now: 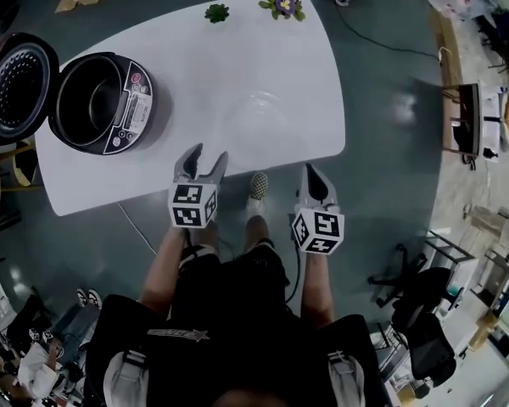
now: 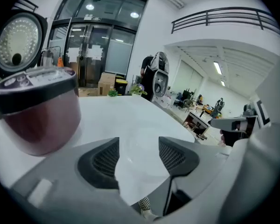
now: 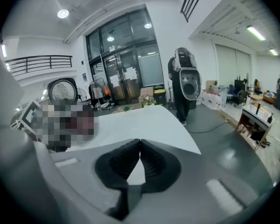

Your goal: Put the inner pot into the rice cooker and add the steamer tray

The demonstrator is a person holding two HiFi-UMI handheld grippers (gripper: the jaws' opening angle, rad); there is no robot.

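The black rice cooker point(image 1: 102, 102) stands at the table's left end with its lid point(image 1: 15, 87) swung open to the left. A dark round pot point(image 1: 89, 100) shows inside it. A faint clear round tray point(image 1: 259, 108) lies on the white table point(image 1: 237, 58) near the middle. My left gripper point(image 1: 205, 161) hangs over the table's near edge, open and empty, aimed between the cooker and the clear tray. In the left gripper view the cooker point(image 2: 37, 111) looms at the left of the jaws point(image 2: 139, 153). My right gripper point(image 1: 310, 176) is shut on nothing, just off the table's near right edge.
Two small potted plants point(image 1: 216, 12) point(image 1: 282, 3) sit at the table's far edge. A checkered shoe point(image 1: 257, 189) shows on the floor between the grippers. A cable point(image 1: 382, 41) runs across the floor to the right. Chairs and shelving point(image 1: 475, 125) stand further right.
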